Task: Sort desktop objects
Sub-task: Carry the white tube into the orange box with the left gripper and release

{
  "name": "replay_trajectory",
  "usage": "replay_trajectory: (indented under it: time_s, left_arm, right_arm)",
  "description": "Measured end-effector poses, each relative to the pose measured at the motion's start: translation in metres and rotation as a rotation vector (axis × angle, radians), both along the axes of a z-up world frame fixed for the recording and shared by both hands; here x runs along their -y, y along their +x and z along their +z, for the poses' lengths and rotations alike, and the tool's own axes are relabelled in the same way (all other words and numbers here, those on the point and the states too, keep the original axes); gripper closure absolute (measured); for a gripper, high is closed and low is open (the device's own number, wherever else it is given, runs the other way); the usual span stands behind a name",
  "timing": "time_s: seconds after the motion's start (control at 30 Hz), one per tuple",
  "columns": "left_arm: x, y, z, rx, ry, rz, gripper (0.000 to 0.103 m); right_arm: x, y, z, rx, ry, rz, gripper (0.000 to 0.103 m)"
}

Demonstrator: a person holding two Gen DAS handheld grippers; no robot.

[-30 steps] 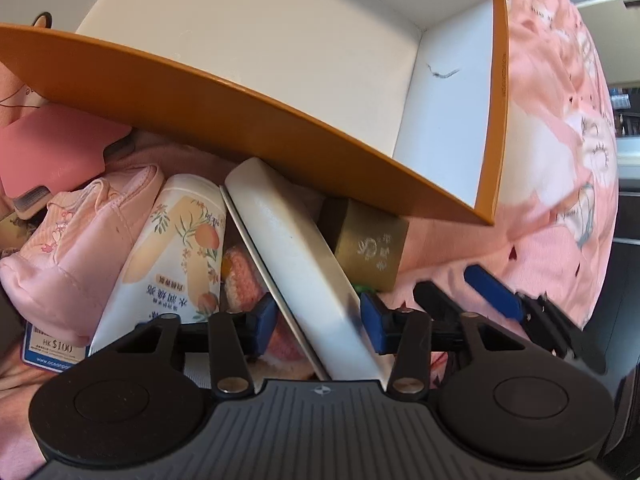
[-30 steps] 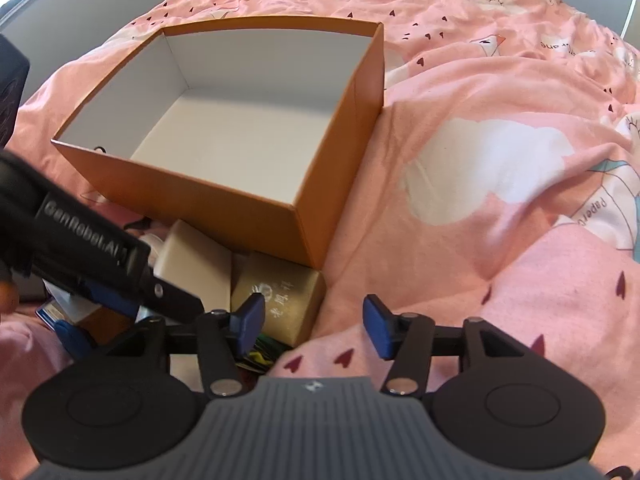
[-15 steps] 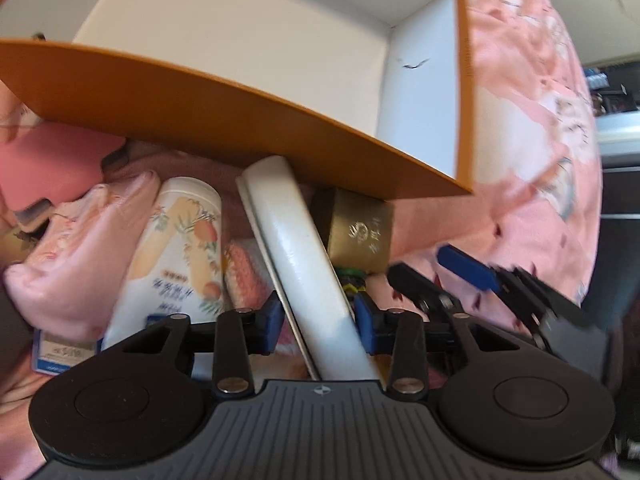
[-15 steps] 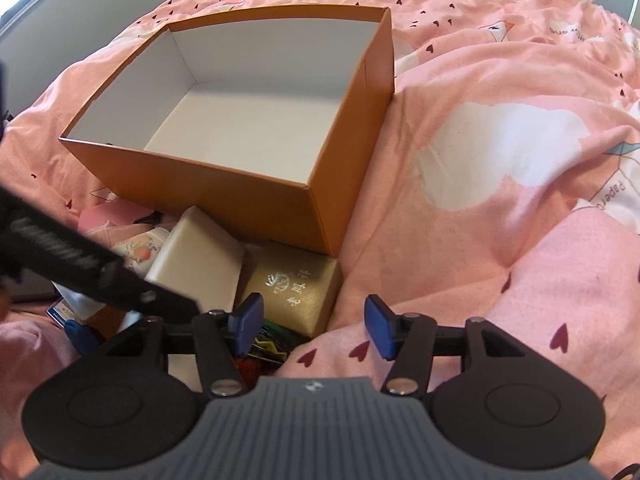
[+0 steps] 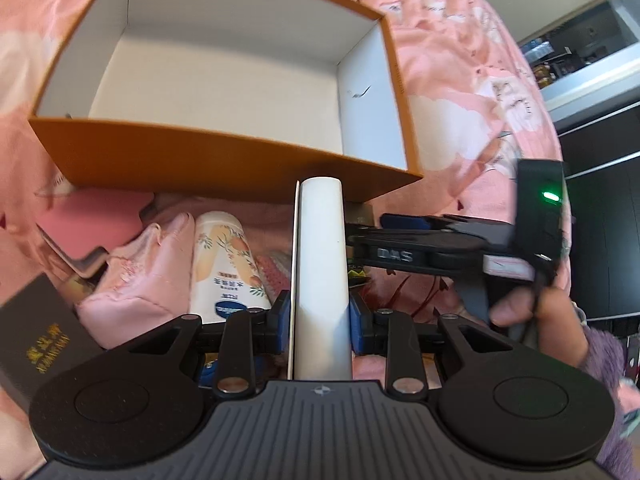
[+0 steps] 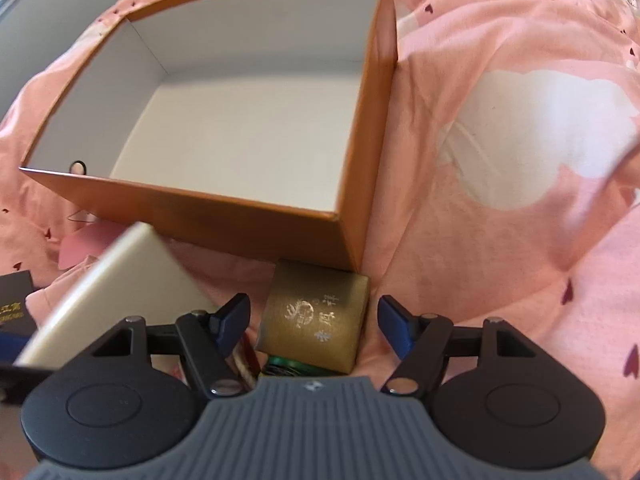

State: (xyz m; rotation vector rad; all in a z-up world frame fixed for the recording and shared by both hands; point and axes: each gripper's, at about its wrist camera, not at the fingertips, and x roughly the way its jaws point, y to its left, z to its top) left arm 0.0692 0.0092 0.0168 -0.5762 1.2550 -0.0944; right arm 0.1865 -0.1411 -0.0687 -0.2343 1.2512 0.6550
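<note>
Your left gripper has just been closing and now clamps a white case, blue pads pressed to both of its long sides; the case runs toward 12 o'clock, its far end just short of the orange box. At 10 o'clock of that grip a peach-print bottle lies against a pink pouch, with a black booklet at 9 o'clock near the frame edge and a pink card farther off toward the box wall. At 3 o'clock your right hand holds the other tool, whose fingers reach in behind the case.

Your right gripper has just been opening; its jaws stand wide on either side of a gold box without touching it. A green object peeks out beneath the gold box's near edge. At 9 o'clock the white case appears tilted and blurred. At 12 o'clock, just beyond the gold box, the orange box sits open-topped on the pink bedsheet, its white interior bare, a small round hole in its near-left wall.
</note>
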Motion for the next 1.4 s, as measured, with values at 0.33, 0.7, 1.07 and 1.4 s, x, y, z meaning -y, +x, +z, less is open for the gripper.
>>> replay_trajectory:
  time_s: [0.33, 0.7, 1.07, 1.4]
  left_arm:
    - [-0.033, -0.020, 0.028, 0.107, -0.042, 0.043, 0.070]
    - [-0.055, -0.009, 0.053, 0.230, -0.052, 0.059, 0.070]
    - [-0.060, 0.026, 0.075, 0.322, -0.045, 0.061, 0.070]
    - [-0.048, 0.100, 0.039, 0.327, 0.000, 0.106, 0.070]
  right_arm:
    - [-0.013, 0.000, -0.013, 0.000, -0.062, -0.027, 0.038]
    - [-0.003, -0.024, 0.057, 0.090, -0.001, 0.025, 0.039]
    - [-0.001, -0.030, 0.134, 0.195, 0.100, 0.091, 0.039]
    - [-0.004, 0.042, 0.139, 0.299, 0.119, -0.050, 0.039]
